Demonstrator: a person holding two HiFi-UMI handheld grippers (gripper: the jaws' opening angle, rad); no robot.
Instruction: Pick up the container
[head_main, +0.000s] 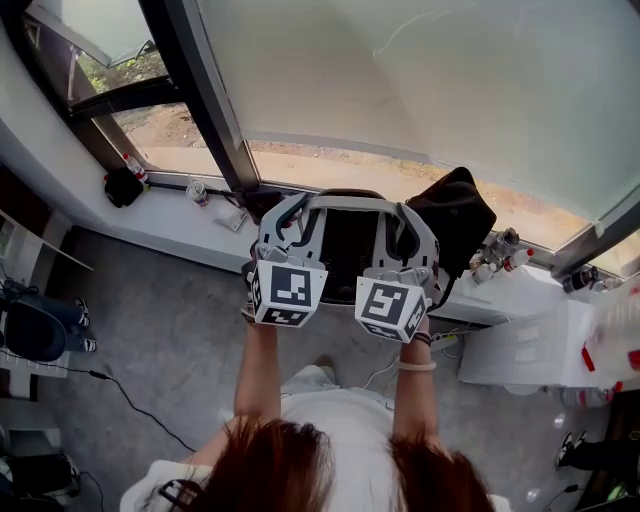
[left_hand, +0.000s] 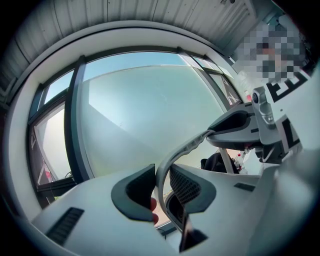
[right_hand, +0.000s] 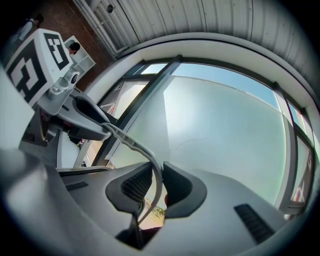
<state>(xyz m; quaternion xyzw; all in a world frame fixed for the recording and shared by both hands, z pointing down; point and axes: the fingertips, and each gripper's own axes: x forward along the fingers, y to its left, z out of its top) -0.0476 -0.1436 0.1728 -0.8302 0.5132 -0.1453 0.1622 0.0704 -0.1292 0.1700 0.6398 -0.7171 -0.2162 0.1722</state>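
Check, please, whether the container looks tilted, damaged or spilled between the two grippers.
Nothing stands out. The container sits evenly between the left gripper and the right gripper, each shut on its grey handle. No spill or damage shows.

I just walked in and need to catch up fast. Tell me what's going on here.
A person stands at a window with a two-jaw gripper in each hand and holds a gray container between them. The left gripper is clamped on the container's curved gray edge at one side, and the right gripper is clamped on it at the other. The container appears to be held in the air in front of the window sill, so the pick-up looks done.
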